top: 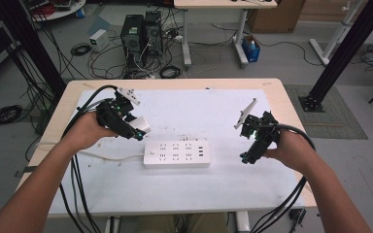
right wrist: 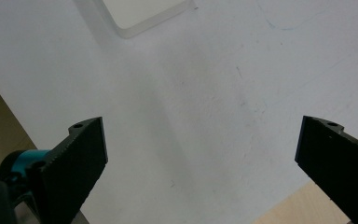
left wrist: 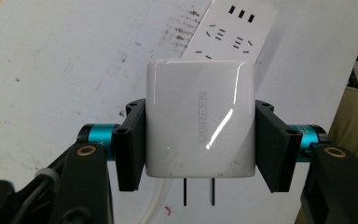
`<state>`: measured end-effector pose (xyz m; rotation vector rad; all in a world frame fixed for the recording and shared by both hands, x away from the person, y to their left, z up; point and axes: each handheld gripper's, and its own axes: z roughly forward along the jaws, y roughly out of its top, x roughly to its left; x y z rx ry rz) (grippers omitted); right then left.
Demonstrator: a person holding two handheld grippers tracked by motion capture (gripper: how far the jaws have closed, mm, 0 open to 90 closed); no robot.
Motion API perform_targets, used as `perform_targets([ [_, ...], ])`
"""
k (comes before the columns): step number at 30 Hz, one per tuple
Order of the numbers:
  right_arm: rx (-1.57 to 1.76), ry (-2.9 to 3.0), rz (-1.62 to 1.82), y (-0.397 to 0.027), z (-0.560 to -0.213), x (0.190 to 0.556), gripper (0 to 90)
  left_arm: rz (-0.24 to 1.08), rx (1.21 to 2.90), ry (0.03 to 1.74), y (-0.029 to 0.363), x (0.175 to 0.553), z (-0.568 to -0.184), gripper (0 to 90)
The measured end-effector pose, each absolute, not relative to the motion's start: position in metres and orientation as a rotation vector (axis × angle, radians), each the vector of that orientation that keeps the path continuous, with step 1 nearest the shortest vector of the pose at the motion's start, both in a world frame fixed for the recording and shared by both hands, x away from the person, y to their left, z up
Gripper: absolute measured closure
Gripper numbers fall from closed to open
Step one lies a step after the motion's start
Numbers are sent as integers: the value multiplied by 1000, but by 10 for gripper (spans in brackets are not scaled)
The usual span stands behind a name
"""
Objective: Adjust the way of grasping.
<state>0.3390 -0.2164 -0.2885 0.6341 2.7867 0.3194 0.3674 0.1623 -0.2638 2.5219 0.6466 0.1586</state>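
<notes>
— Where's that long white plastic power strip [top: 177,154]?
— Flat mid-table, long axis running left to right, just right of the left gripper [top: 137,130], the nearer one.
— Holding?
— Clamped on a glossy white UGREEN charger cube [left wrist: 199,119], prongs showing. The right gripper [top: 245,156] hangs released.

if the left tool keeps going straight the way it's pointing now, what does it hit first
Most likely the white power strip. The left tool is shut on the white charger, and in the left gripper view the strip lies straight ahead beyond it on the white table cover. Depth is unclear, so it could meet the cover first.
</notes>
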Motion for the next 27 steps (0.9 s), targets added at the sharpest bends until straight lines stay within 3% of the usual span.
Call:
perform_targets([
  [27,891,2761,635,-224,-307,346,15,101,2588,443,134,376,-277,425],
])
